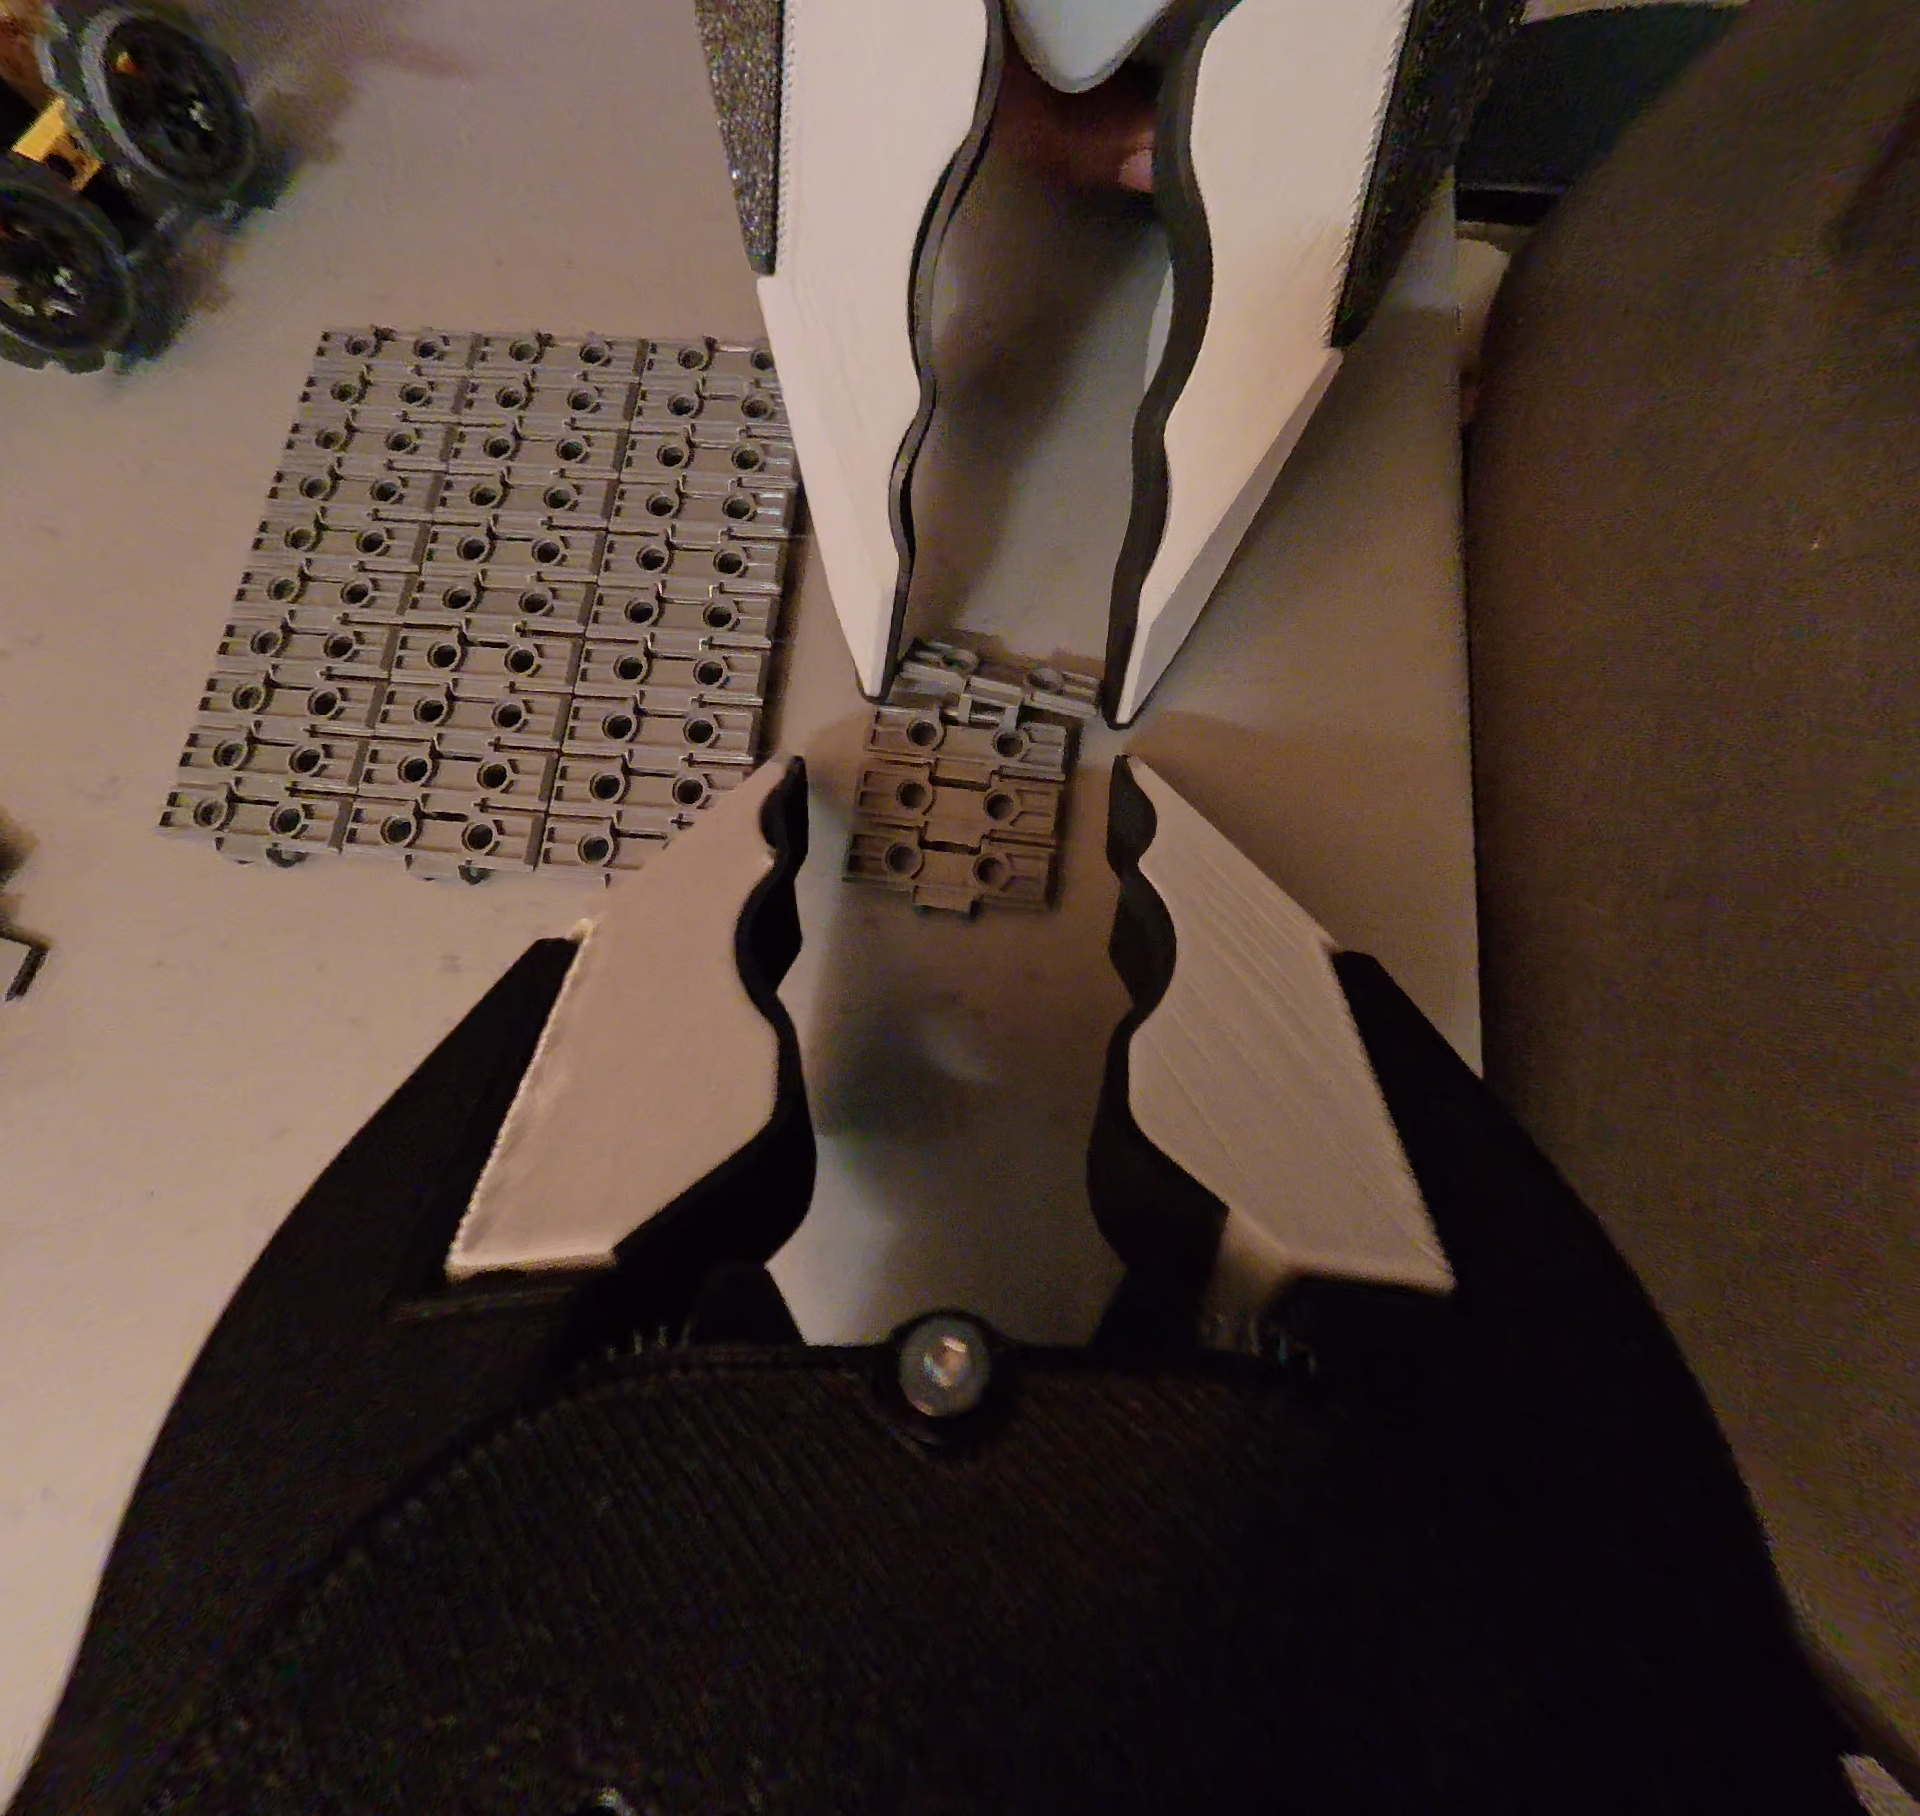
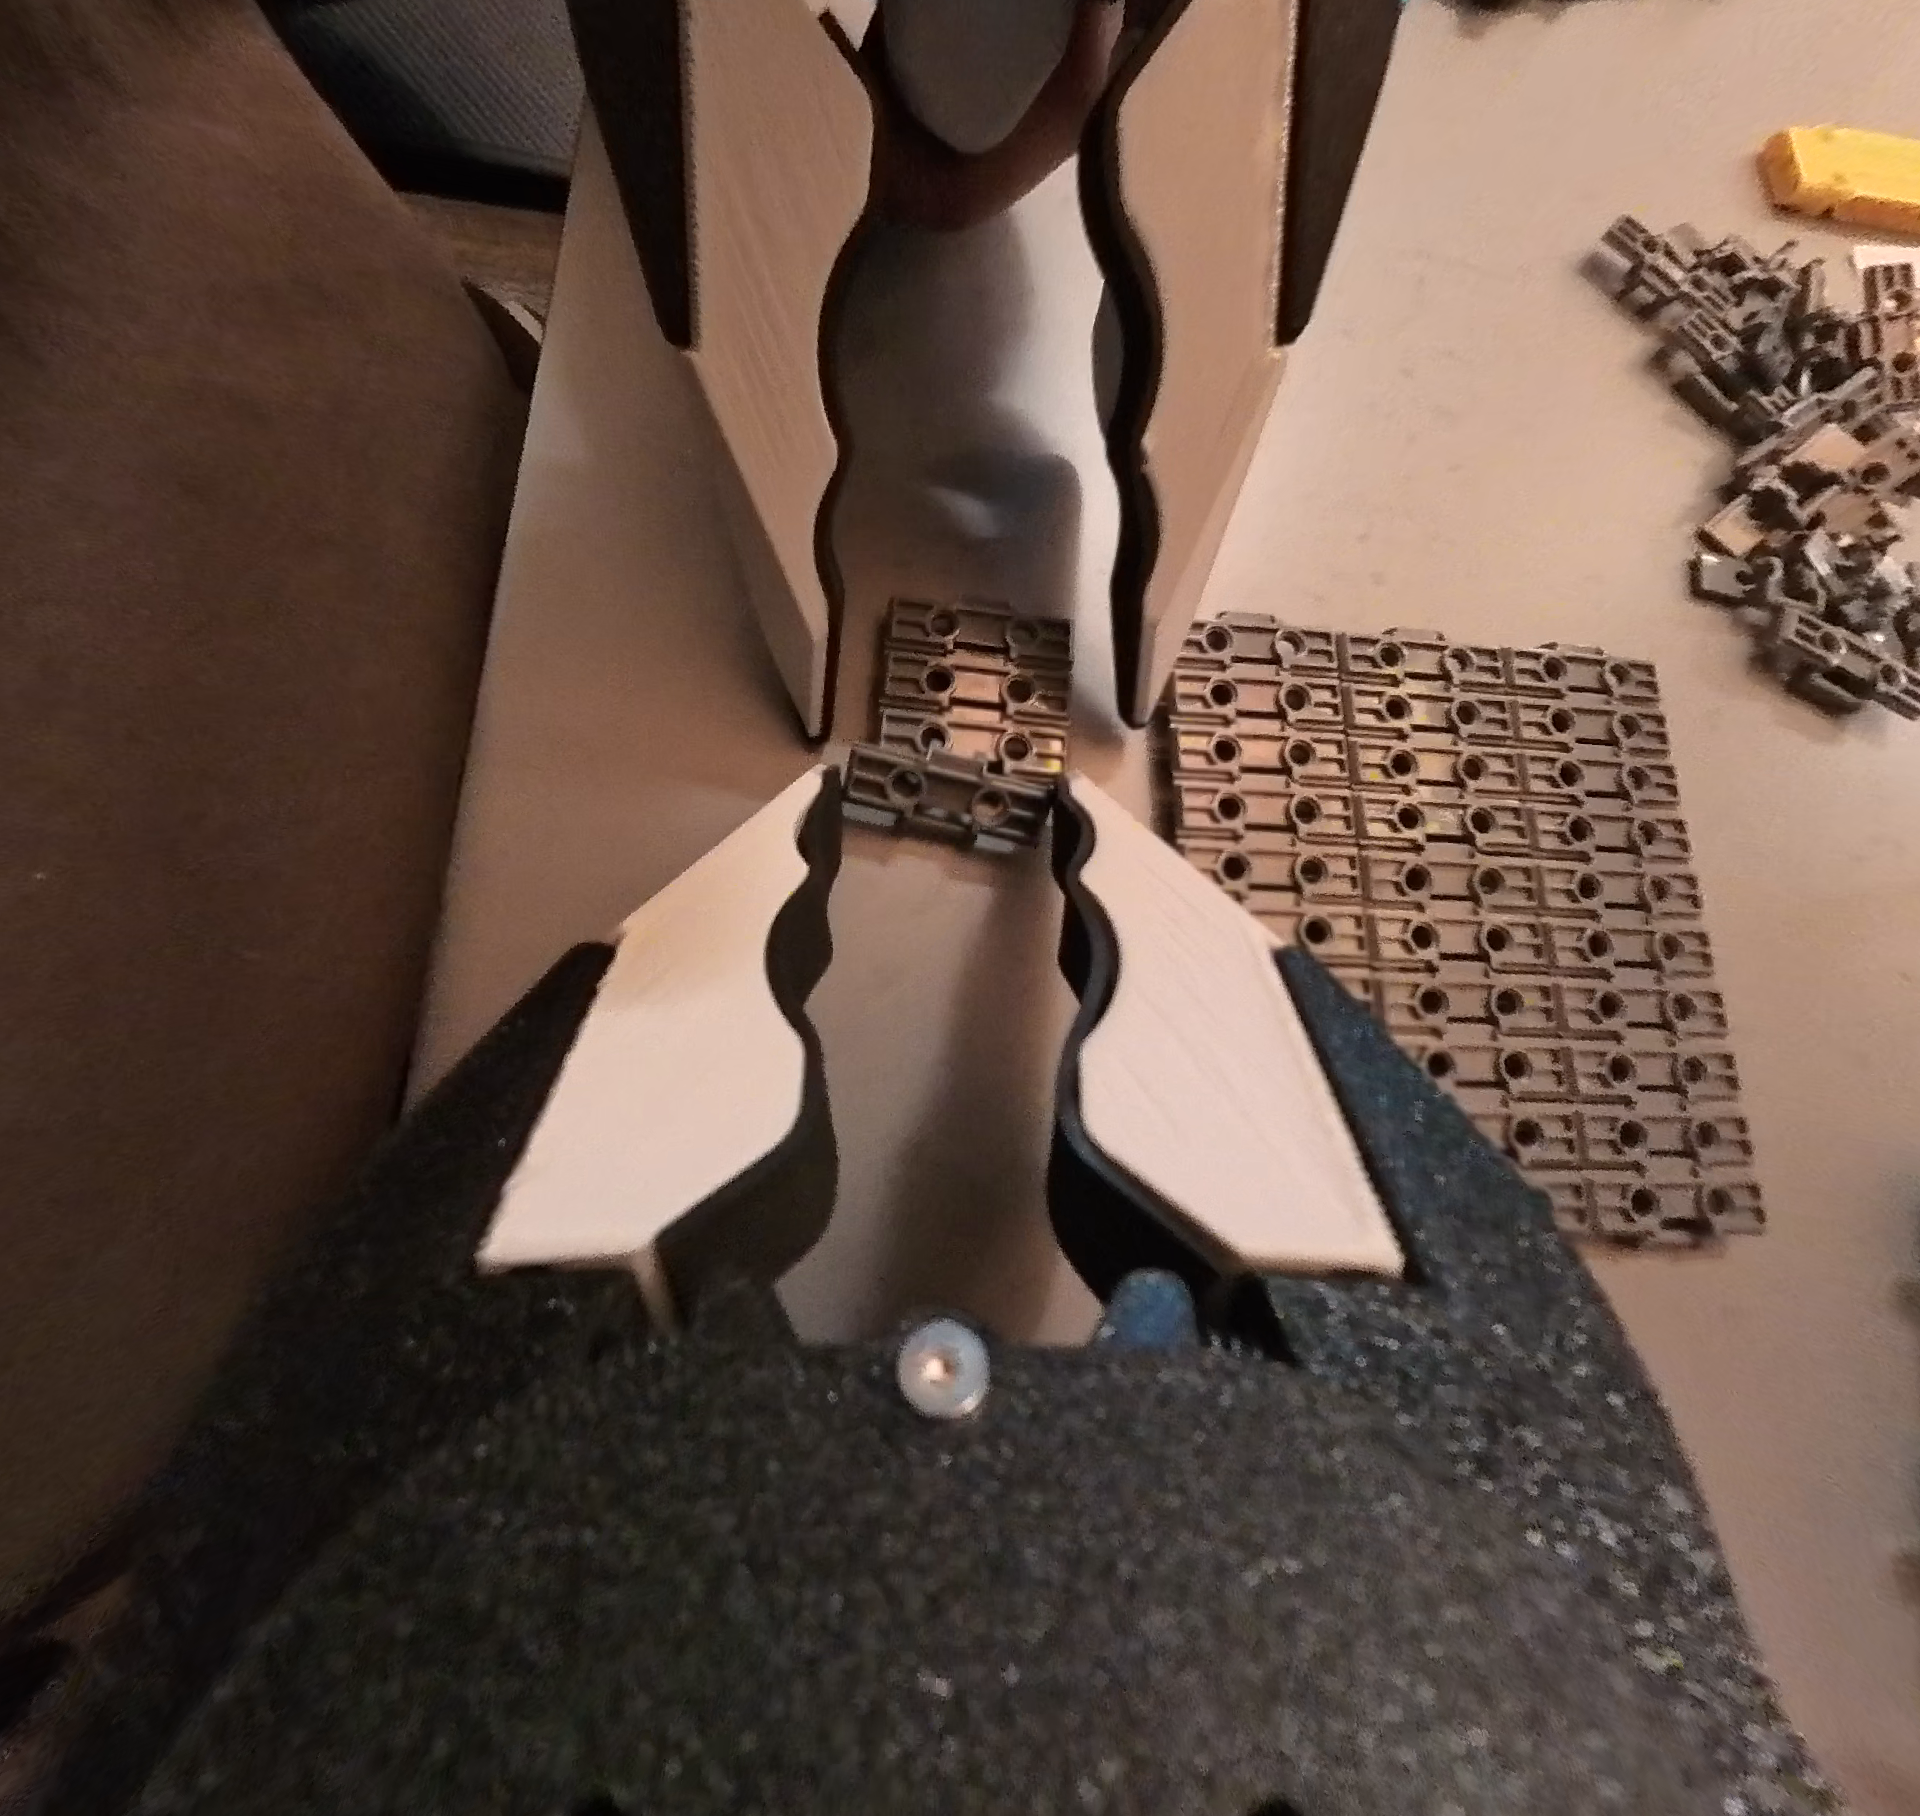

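A short strip [image 1: 956,816] of three grey track links lies flat on the table [image 1: 312,1091] between the two grippers. A fourth link [image 2: 945,802], tilted, sits at its far end, clenched by the right gripper [image 2: 945,790]. The left gripper [image 1: 958,774] is released, with its jaws straddling the strip without touching it. Just beside lies one mat [image 1: 499,603], three strips wide. Farther off are two black wheels [image 1: 114,177], one heap of loose links [image 2: 1808,478] and one yellow piece [image 2: 1839,182].
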Demonstrator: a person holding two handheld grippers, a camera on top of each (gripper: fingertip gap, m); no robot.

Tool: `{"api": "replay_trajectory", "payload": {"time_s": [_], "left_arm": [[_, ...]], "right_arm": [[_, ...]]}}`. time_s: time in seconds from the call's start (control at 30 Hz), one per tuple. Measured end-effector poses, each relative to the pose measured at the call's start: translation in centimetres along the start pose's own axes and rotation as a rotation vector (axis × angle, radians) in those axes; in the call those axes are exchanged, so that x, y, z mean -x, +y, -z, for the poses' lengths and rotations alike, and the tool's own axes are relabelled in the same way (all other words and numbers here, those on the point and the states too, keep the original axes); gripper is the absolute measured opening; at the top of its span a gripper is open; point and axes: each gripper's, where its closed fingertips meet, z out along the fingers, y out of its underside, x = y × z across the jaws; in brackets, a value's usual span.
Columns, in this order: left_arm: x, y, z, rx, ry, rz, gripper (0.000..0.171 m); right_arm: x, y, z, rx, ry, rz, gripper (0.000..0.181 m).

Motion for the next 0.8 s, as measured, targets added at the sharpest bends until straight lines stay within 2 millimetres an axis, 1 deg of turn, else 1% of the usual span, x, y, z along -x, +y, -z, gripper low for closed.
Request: {"api": "replay_trajectory", "payload": {"time_s": [0.17, 0.53, 0.6, 0.63, 0.67, 0.73, 0.8], "left_arm": [[-0.2, 0.1, -0.1, 0.007, 0.032, 0.013, 0.052], [-0.4, 0.1, -0.1, 0.010, 0.045, 0.014, 0.047], [-0.3, 0.1, -0.1, 0.010, 0.046, 0.014, 0.046], [-0.4, 0.1, -0.1, 0.011, 0.047, 0.015, 0.046], [-0.3, 0.1, -0.1, 0.011, 0.047, 0.016, 0.046], [-0.3, 0.1, -0.1, 0.011, 0.046, 0.015, 0.046], [-0.3, 0.1, -0.1, 0.011, 0.046, 0.016, 0.046]], "right_arm": [[0.1, 0.0, -0.1, 0.001, -0.056, 0.021, 0.040], [-0.2, 0.2, -0.1, 0.035, -0.097, 0.065, 0.040], [-0.4, 0.1, -0.1, 0.043, -0.081, 0.077, 0.045], [-0.5, 0.0, -0.1, 0.043, -0.069, 0.075, 0.051], [-0.6, 0.0, 0.0, 0.039, -0.062, 0.070, 0.055], [-0.5, -0.5, 0.4, 0.006, -0.051, 0.035, 0.057], [-0.7, -1.3, 1.0, -0.056, -0.032, -0.039, 0.053]]}}
